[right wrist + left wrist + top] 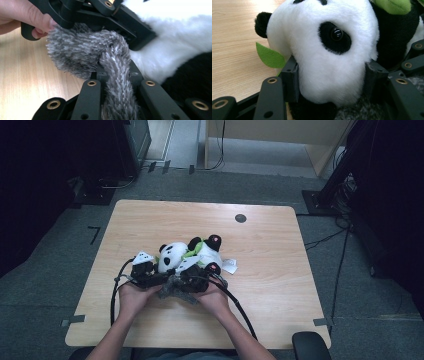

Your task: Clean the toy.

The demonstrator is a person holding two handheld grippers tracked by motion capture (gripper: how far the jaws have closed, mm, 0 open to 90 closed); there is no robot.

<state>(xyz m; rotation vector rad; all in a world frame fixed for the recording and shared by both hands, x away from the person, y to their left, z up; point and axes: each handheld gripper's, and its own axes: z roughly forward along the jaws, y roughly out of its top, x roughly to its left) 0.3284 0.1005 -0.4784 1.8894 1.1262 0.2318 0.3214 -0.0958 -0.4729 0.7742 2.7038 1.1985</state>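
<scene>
A black-and-white panda plush lies on its side in the middle of the wooden table, with a green leaf by its head. My left gripper is shut on the panda's head, and both pads press into the white fur. A grey furry piece of cloth hangs between my two hands. My right gripper is shut on a strip of this grey fur, which runs down between its jaws. Just behind it are the left gripper and the panda's body.
A white tag sticks out at the panda's right side. A small black round disc sits in the tabletop toward the far edge. Cables run over the floor at the right, and a dark chair part stands by the near right corner.
</scene>
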